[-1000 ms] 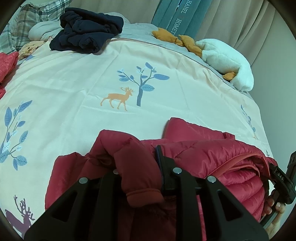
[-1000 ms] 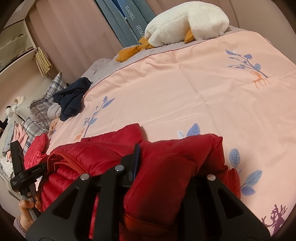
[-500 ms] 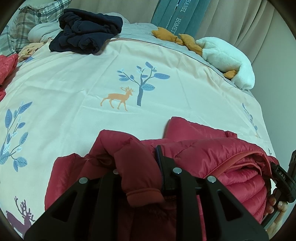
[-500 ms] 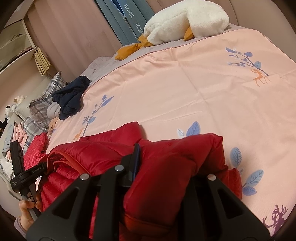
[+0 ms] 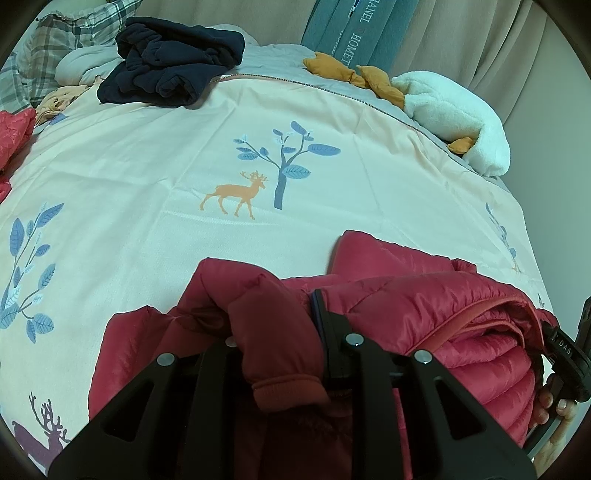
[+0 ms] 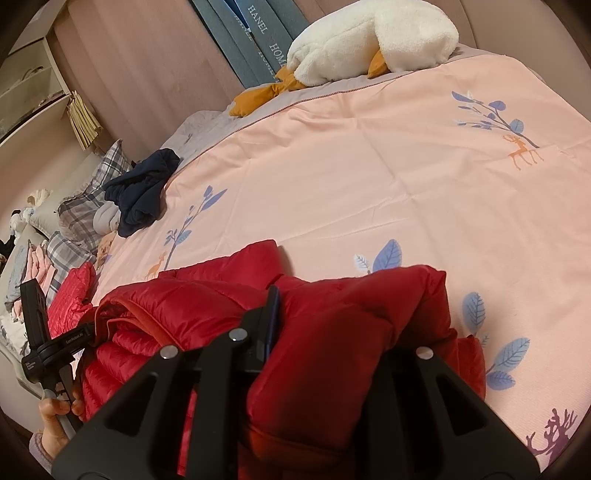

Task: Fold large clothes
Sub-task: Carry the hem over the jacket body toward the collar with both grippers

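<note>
Red jacket lies bunched at the near edge of the bed, folded into thick layers. Left gripper has its jaws closed on a sleeve, cuff hanging down between the fingers. Right gripper has its jaws clamped on a fat fold of the jacket; the right finger is hidden behind the padding. Each hand shows at the edge of the other's view: right hand, left hand.

Beyond the jacket the pink cover is open, printed with a deer and tree. Navy garment sits crumpled at the far side, next to a plaid pillow. White plush with orange feet lies along the far edge, below the teal board. A second red piece is at the left edge, well apart from the jacket. Curtain and shelf stand behind the bed.
</note>
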Demonstrator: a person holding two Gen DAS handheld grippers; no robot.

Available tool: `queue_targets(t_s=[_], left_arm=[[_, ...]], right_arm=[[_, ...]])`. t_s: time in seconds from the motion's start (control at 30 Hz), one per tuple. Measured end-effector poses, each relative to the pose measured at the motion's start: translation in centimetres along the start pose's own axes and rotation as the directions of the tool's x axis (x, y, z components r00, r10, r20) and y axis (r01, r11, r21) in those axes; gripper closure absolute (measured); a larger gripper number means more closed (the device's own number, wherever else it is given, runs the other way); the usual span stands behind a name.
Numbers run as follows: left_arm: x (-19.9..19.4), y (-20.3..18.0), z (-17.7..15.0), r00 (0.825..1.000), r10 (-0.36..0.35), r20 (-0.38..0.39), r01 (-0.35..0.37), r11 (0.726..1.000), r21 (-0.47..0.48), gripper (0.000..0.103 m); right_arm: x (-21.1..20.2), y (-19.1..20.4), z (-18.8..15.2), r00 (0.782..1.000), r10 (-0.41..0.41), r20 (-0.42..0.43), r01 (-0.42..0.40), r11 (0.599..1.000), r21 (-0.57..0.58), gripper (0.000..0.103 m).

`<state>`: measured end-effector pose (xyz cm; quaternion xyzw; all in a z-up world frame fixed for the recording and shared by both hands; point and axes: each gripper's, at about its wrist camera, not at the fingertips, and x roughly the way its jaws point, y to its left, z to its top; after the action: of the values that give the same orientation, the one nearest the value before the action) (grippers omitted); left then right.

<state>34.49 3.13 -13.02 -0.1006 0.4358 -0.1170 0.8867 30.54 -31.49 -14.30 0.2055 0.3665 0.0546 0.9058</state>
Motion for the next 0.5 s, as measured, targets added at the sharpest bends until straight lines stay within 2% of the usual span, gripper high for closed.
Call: queue_targets(t_s=[0.5], left_arm=[[0.11,-0.08,-0.12,1.000,0.005,-0.001,-0.005,1.000,0.003,0.081]], right_arm=[[0.06,0.12,-0.54,1.000,0.004,-0.004,-0.004,1.000,0.008,0.082]])
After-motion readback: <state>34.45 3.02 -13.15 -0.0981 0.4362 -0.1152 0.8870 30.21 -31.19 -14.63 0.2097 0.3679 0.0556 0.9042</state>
